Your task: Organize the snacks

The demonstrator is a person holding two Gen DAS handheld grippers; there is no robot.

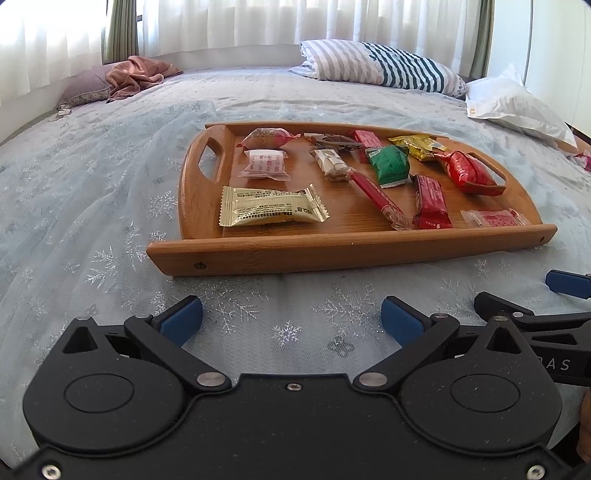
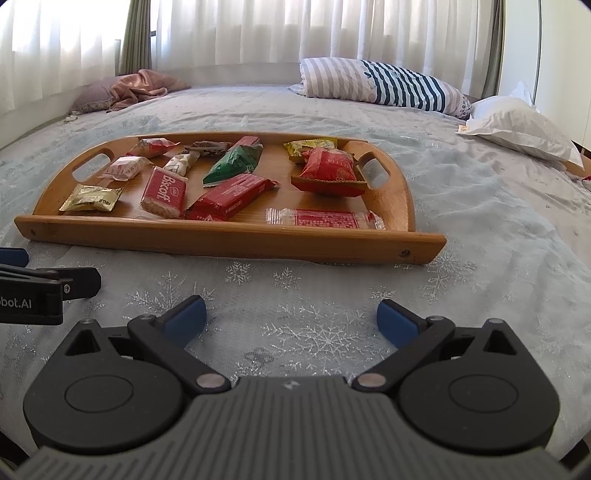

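A: Left wrist view first. The left gripper (image 1: 291,317) hangs over the snowflake bedspread (image 1: 110,221), its blue pads spread wide with nothing but cloth between them. Fully released.

B: And the snacks?

A: All on the wooden tray (image 1: 351,247), which lies on the bed just beyond the fingertips. The gold wrapper (image 1: 271,210) sits at the near left corner. Behind it there's a small white-and-pink packet (image 1: 265,164). A green packet (image 1: 389,166) is in the middle, and a puffy red bag (image 1: 467,171) lies against the right handle. At the far right edge the right gripper's blue pad (image 1: 567,282) just pokes into the shot.

B: Over to the right wrist view?

A: Same picture, really. The right gripper (image 2: 291,317) is also let go completely, jaws at their widest over bare bedspread, holding nothing. The tray (image 2: 229,240) lies ahead and a bit to the left. A Biscoff packet (image 2: 166,192) rests beside a long red bar (image 2: 231,197), and a clear-ended red packet (image 2: 325,219) lies along the front rim. The puffy red bag (image 2: 327,171) sits by the right handle.

B: Anything behind?

A: A striped pillow (image 2: 384,85) and a white pillow (image 2: 517,125) at the far side, under the curtains (image 2: 258,33).
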